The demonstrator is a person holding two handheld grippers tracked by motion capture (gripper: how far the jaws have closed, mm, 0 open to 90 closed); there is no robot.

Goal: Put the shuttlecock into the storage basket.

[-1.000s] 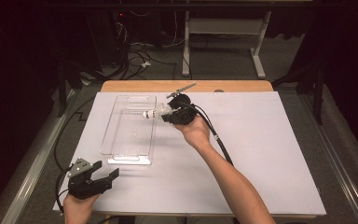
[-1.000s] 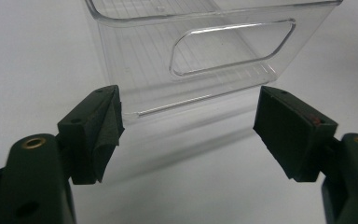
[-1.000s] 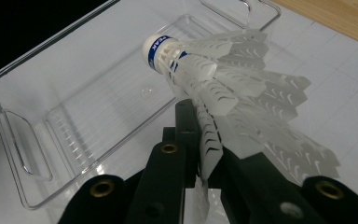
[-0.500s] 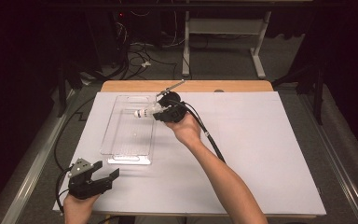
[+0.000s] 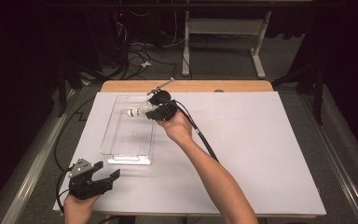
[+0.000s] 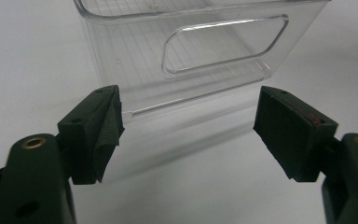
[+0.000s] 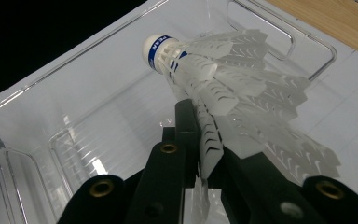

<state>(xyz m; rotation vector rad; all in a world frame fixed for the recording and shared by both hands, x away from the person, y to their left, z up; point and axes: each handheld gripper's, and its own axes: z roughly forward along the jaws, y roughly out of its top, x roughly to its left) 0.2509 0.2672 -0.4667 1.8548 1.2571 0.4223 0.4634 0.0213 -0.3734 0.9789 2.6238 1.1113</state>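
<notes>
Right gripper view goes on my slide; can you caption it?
Right gripper, jaws shut on a white shuttlecock by its skirt, holds it over a clear plastic bin.

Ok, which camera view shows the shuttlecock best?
The right gripper view: the shuttlecock is close up, its feather skirt pinched between the right gripper's jaws, white cork with blue band over the clear bin. The high view shows it small above the bin's far end.

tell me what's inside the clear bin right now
Nothing lies in the clear bin; its ribbed floor looks bare. The shuttlecock hangs above it, held by the right hand-held gripper, which hides a small patch of floor.
</notes>
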